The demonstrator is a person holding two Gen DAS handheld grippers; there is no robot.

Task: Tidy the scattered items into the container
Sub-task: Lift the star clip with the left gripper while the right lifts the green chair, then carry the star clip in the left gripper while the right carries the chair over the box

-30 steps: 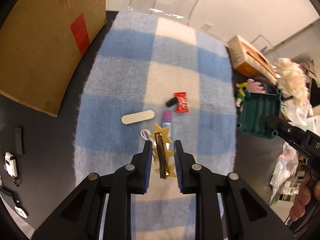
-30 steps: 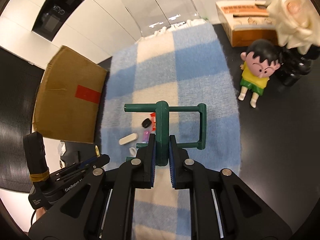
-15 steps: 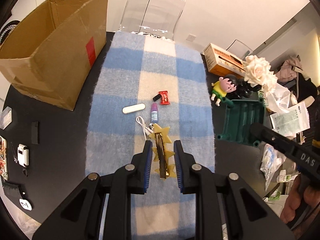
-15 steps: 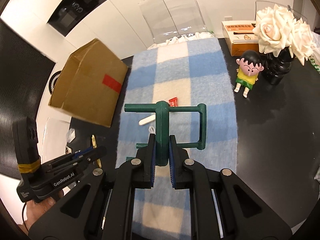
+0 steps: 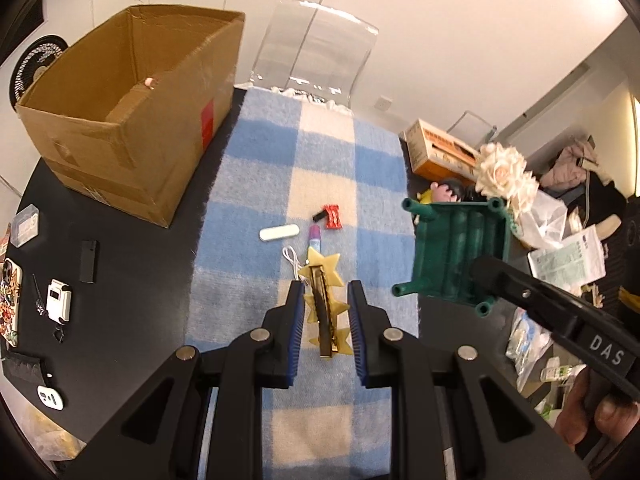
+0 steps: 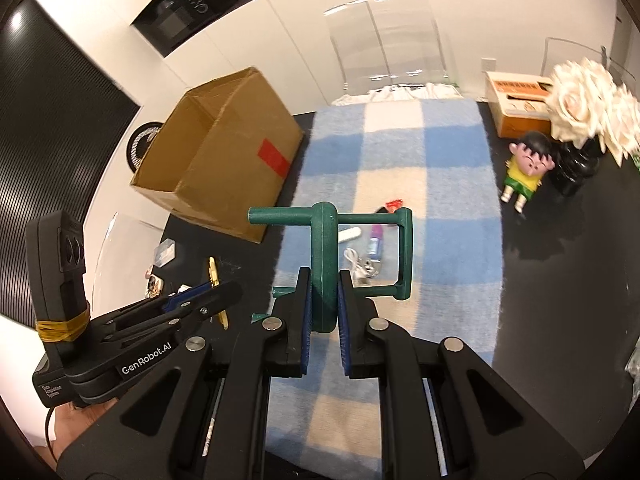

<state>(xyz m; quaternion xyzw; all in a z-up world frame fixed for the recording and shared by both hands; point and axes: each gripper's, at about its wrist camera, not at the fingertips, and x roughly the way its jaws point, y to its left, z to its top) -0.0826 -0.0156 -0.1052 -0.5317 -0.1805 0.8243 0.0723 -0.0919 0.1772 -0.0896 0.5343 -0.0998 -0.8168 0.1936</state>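
My left gripper (image 5: 323, 289) is shut on a yellow star hair clip (image 5: 325, 314), held well above the blue-and-cream checked blanket (image 5: 248, 184). My right gripper (image 6: 323, 277) is shut on the wall of a green slatted basket (image 6: 325, 240), lifted off the table; in the left wrist view the basket (image 5: 460, 248) hangs at the blanket's right edge. On the blanket lie a white oblong piece (image 5: 279, 234), a purple tube (image 5: 314, 238), a red wrapper (image 5: 333, 216), a small black item (image 5: 319, 216) and a white cable (image 5: 292, 258).
An open cardboard box (image 5: 132, 120) stands on the black table left of the blanket. A doll (image 6: 524, 172), a vase of cream roses (image 6: 580, 96) and an orange carton (image 6: 520, 104) sit to the right. Small gadgets (image 5: 58, 300) lie at far left; a clear chair (image 5: 316, 48) stands behind.
Both grippers have risen and pulled back, so the table looks smaller and farther. The star clip and the green basket rose with them; the items on the blanket stayed put.
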